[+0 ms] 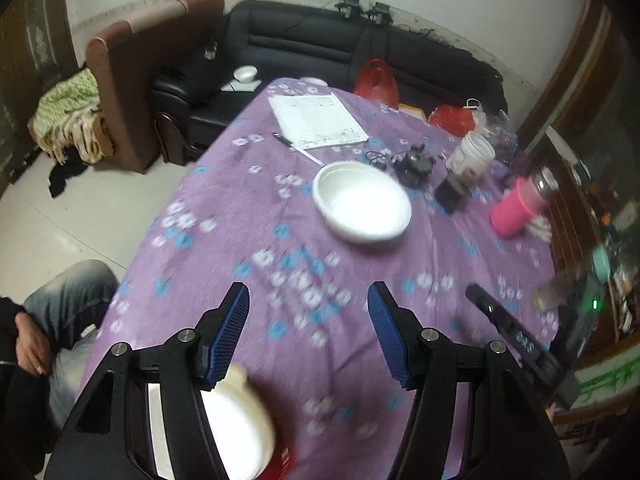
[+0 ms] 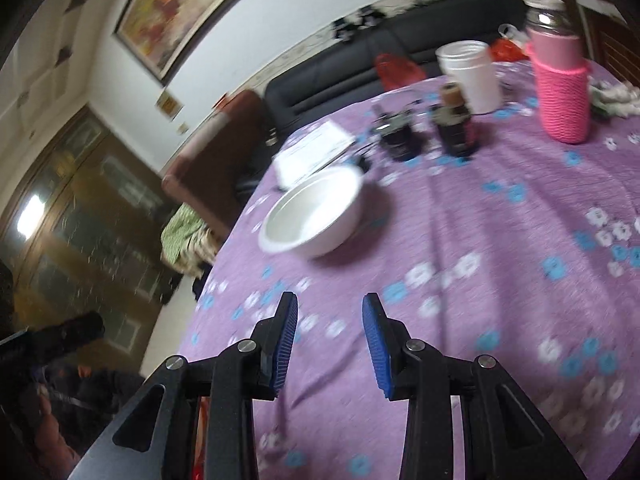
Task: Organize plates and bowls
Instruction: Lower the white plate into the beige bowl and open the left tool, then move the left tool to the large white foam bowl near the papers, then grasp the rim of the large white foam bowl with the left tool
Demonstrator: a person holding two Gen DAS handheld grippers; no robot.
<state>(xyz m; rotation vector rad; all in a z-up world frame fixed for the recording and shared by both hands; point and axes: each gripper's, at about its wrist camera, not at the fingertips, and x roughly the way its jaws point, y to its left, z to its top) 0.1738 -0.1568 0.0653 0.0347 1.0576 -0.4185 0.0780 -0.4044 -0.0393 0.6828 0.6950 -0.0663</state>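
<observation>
A white bowl (image 1: 362, 207) stands on the purple flowered tablecloth (image 1: 248, 216), mid-table; it also shows in the right wrist view (image 2: 314, 213). My left gripper (image 1: 308, 304) is open and empty, held above the cloth, short of the bowl. A second white bowl (image 1: 236, 424) lies blurred under its left finger at the near table edge, with something red beneath it. My right gripper (image 2: 330, 312) is open and empty, above the cloth (image 2: 500, 280), short of the bowl. The right gripper's body shows in the left wrist view (image 1: 516, 336).
Behind the bowl lie a paper sheet (image 1: 316, 120), a pen, a black gadget (image 1: 414, 164), a dark bottle (image 2: 454, 124), a white cup (image 2: 472, 74) and a pink knit-sleeved jar (image 2: 560, 80). A small white bowl (image 1: 245, 73) sits on the black sofa. A seated person (image 1: 44, 320) is at left.
</observation>
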